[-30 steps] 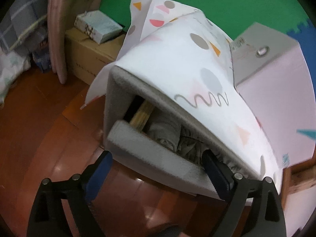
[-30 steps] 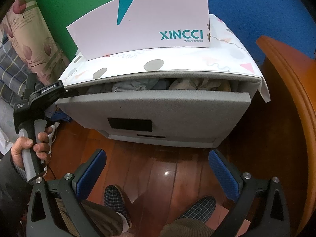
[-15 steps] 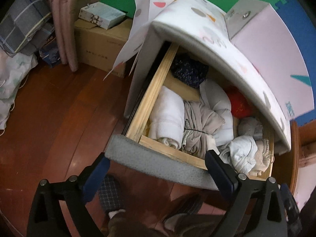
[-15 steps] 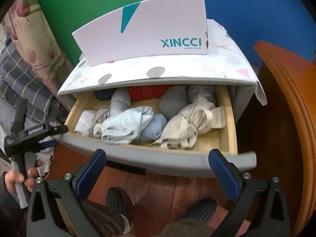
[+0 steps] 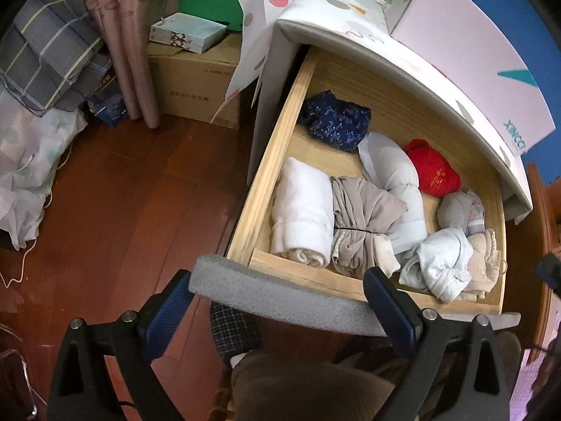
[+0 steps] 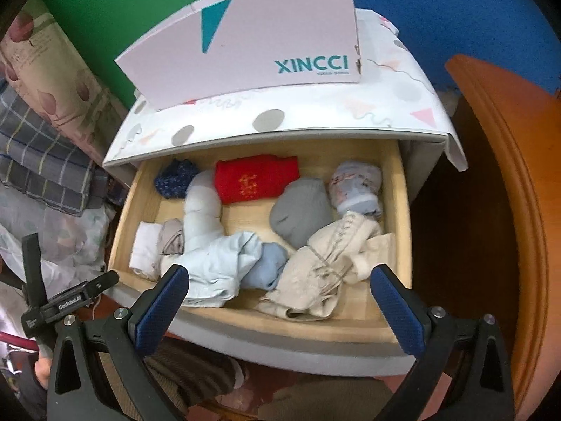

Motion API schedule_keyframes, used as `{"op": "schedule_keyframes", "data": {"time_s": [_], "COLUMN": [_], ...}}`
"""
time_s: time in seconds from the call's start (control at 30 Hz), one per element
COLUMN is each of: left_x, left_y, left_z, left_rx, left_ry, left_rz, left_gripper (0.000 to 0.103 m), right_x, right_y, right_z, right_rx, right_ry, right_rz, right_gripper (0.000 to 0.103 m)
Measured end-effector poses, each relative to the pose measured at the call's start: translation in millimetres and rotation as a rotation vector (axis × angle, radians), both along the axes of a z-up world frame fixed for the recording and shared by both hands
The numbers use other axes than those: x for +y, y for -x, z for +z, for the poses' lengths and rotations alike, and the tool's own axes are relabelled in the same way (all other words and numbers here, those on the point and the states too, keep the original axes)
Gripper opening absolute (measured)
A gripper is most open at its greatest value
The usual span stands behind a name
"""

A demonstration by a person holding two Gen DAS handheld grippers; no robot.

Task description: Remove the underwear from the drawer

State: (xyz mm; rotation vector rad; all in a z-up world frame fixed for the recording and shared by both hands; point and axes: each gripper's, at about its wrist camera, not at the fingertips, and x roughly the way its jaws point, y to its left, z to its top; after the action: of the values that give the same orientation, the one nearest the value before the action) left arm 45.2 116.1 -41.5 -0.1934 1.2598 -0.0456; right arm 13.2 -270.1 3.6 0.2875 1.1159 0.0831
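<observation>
Drawer [image 5: 270, 175]: pulled well out of the grey nightstand [image 6: 426, 172], wooden inside, grey padded front nearest the cameras.
Underwear: rolled and bunched garments fill the drawer: a red roll [image 6: 256, 179] at the back, a dark blue patterned one [image 5: 335, 124] in the back left corner, a white roll [image 5: 303, 217] by the left wall, a beige piece [image 5: 364, 221] beside it, a pale blue bundle [image 6: 217, 263] and a cream one [image 6: 326, 263] at the front.
Left wrist view only: cardboard box [image 5: 196, 80] and curtain [image 5: 129, 35] on the floor side (neither appears in the other view).
Right wrist view only: the XINCCI shoebox [image 6: 252, 42] face-on, a grey roll [image 6: 301, 214], and the person's hand [image 6: 42, 373] on the other tool's handle.
Left gripper [image 5: 277, 310]: above the drawer's front left corner, fingers wide apart, nothing held.
Right gripper [image 6: 280, 307]: over the drawer front, angled down at the clothes, fingers spread, nothing held.
</observation>
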Motion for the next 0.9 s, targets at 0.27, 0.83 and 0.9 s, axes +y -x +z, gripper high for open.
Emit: {"op": "schedule_keyframes", "data": {"time_s": [0.27, 0.83, 0.9], "left_x": [-16, -24, -27], "left_y": [8, 5, 1], "left_z": [9, 40, 40], "left_rx": [-0.071, -0.22, -0.22], "left_ry": [-0.102, -0.169, -0.162], "left_rz": [-0.05, -0.15, -0.166], "left_gripper": [0.098, 0.098, 0.098], "right_x": [-8, -18, -18], "right_y": [-13, -41, -43], "right_z": [-18, -82, -90], "right_rx": [0.15, 0.383, 0.401], "right_ry": [-0.008, -0.073, -0.072], "right_rz": [0.006, -0.156, -0.175], "right_gripper": [0.103, 0.075, 0.074]}}
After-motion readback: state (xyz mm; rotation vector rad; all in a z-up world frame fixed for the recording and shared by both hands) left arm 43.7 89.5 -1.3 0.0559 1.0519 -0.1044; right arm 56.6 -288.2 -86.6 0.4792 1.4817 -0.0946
